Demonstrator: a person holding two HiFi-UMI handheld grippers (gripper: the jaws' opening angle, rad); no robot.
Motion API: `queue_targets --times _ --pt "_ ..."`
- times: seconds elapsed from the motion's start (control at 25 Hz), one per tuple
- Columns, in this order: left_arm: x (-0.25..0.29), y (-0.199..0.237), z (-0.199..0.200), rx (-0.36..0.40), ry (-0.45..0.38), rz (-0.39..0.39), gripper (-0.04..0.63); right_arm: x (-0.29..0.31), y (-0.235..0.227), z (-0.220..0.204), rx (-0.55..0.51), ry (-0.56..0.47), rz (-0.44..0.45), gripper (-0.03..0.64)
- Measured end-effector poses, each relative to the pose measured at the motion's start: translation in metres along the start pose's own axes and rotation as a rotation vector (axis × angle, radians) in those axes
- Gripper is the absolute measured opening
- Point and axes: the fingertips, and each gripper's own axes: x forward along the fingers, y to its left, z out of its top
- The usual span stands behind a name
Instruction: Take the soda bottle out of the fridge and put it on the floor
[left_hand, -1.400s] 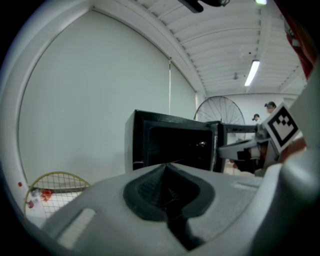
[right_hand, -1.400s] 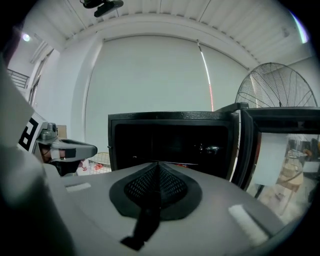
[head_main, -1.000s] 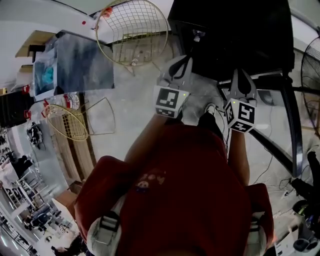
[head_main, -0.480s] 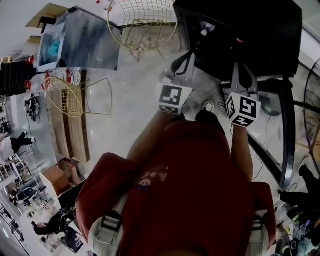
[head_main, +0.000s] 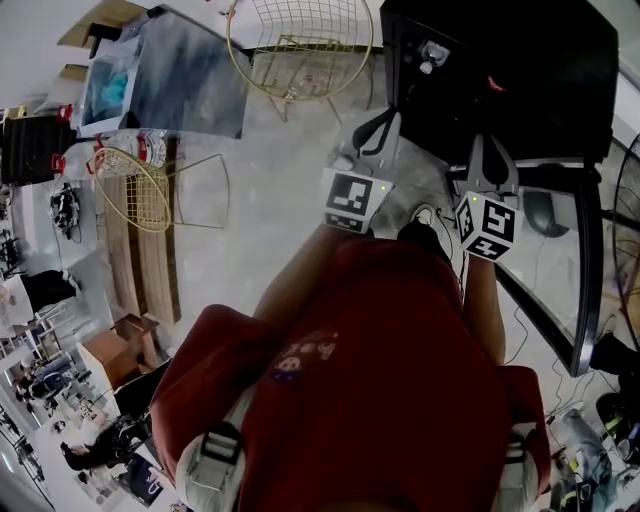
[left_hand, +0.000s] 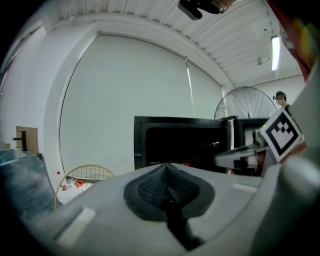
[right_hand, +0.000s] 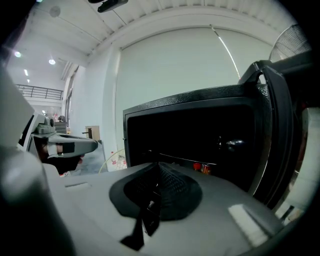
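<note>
**Bottle** (head_main: 433, 55): inside the open fridge (head_main: 500, 70), on the far right of the scene. It shows as a small shape with a pale top against the dark interior. In the right gripper view it is only a dark glossy form (right_hand: 231, 144), up and to the right of two small red things (right_hand: 202, 167). Its long axis and the way it points cannot be told.

**Fridge**: black, on the floor (head_main: 280, 180). Its door (head_main: 585, 270) is swung out to the right.

**Left gripper** (head_main: 380, 128): points at the fridge. Its pads (left_hand: 167, 172) are pressed together with nothing between them.

**Right gripper** (head_main: 485, 150): just right of the left one and aimed the same way. Its pads (right_hand: 159, 172) are also pressed together and empty.

**Other**: a gold wire basket (head_main: 300, 40) stands at the far left of the fridge.

**Change**: the fridge sits larger and nearer in the head view than a second ago. Both grippers have advanced toward its opening, with the jaws closed as before.
</note>
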Motion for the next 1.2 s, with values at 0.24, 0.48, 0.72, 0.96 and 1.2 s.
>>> queue_targets --times 0.24,0.48,0.72,0.96,1.2 --pt "-0.002 -0.004 0.001 -0.003 -0.003 -0.009 0.000 -0.001 0.000 0.001 0.003 -0.004 0.002 0.002" --pt "0.001 -0.006 0.000 0.000 -0.001 -0.006 0.000 0.004 -0.008 -0.004 0.005 0.001 -0.011 0.002" --pt "0.003 -0.007 -0.005 -0.002 -0.003 0.011 0.000 0.015 -0.018 -0.018 0.007 0.011 -0.033 0.009" --pt "0.002 -0.006 -0.011 -0.014 0.002 0.038 0.000 0.034 -0.034 -0.034 0.007 0.024 -0.066 0.071" --pt "0.002 -0.004 -0.020 -0.014 0.014 0.055 0.000 0.061 -0.048 -0.049 0.021 0.035 -0.095 0.126"
